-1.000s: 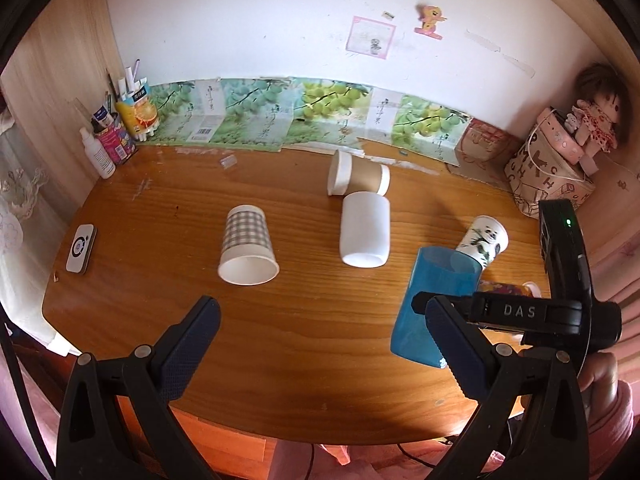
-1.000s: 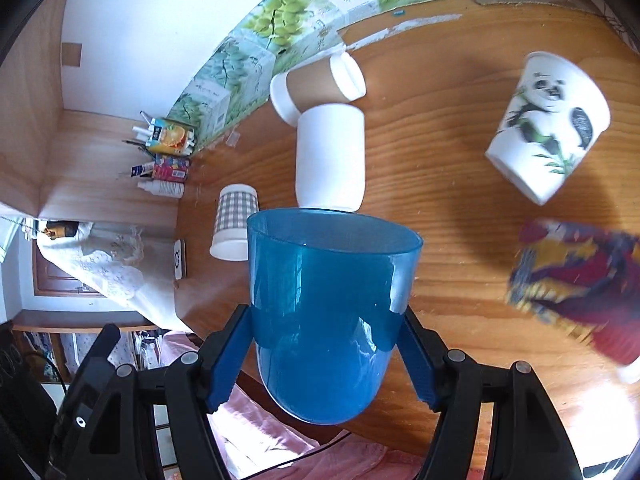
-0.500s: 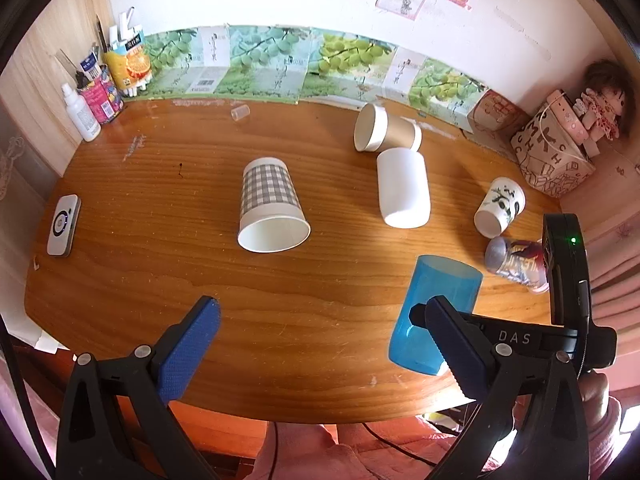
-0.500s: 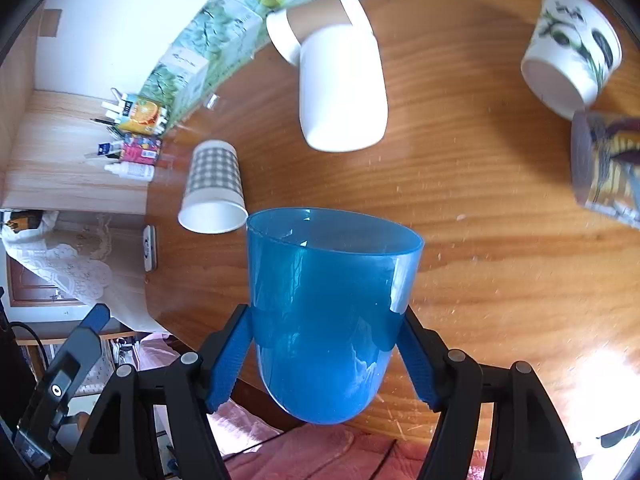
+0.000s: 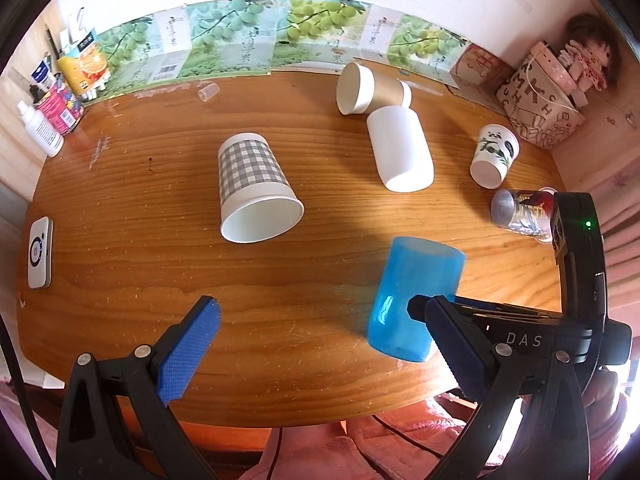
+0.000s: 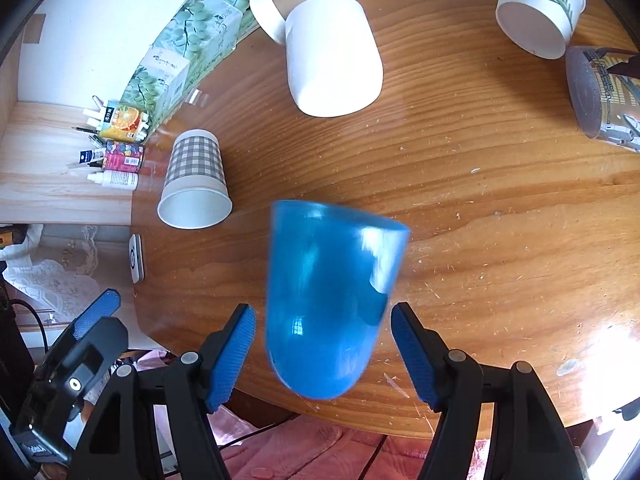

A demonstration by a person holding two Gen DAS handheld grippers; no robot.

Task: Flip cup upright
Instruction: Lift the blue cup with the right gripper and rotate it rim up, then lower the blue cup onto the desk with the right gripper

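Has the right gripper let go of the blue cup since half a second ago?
Yes. The right gripper has opened: gaps now show between its pads and the blue cup, which looks blurred near the table's front edge.

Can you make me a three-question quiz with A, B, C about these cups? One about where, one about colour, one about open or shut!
1. Which cup lies closest to the white cup?
A checked cup
B brown-banded cup
C panda cup

2. Which cup is between the right gripper jaws?
A red cup
B blue cup
C green cup

3. How are those jaws?
A shut on the cup
B open
C hidden

Answers:
1 B, it lies right against the white cup's far end.
2 B, it is clearly blue.
3 B, gaps show on both sides of the cup.
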